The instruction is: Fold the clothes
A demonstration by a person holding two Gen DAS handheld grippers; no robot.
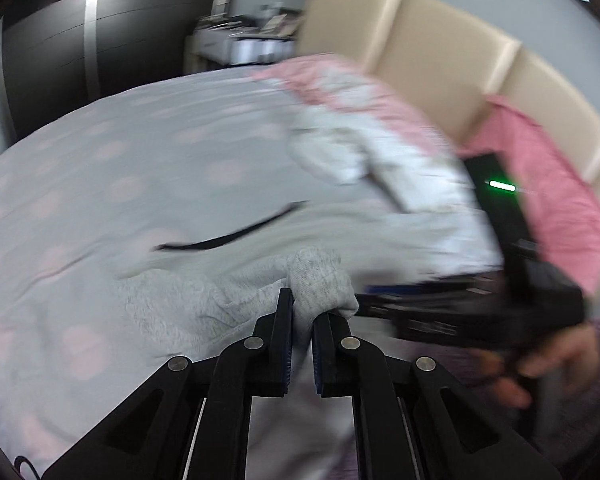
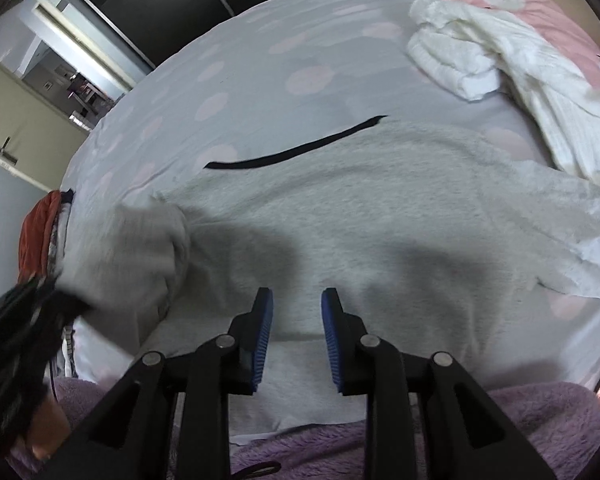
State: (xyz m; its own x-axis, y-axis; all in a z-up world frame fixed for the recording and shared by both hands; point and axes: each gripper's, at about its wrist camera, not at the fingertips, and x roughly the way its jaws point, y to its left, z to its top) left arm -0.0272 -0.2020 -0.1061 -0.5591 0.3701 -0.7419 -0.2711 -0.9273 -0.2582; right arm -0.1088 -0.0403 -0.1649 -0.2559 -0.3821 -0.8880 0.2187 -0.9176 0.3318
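Observation:
A light grey sweater [image 2: 380, 220] lies spread flat on the bed, its black neck trim [image 2: 300, 148] at the far edge. My left gripper [image 1: 305, 307] is shut on a bunched fold of the grey sweater [image 1: 320, 276] and holds it up off the bed. In the right wrist view that left gripper [image 2: 24, 320] is a dark blur at the left, with the lifted sleeve fold [image 2: 140, 248] hanging from it. My right gripper [image 2: 296, 294] is open just above the sweater's near part, with nothing between its blue pads [image 2: 262, 320]. In the left wrist view the right gripper [image 1: 480, 312] is held by a hand [image 1: 552, 360].
The bed sheet [image 2: 280, 60] is grey with pale pink dots. A crumpled white garment [image 2: 500, 60] and pink bedding [image 2: 540, 4] lie at the far right by the beige headboard [image 1: 440, 40]. Orange clothes [image 2: 36, 236] are stacked at the bed's left edge. A purple fuzzy sleeve [image 2: 500, 420] is nearest the camera.

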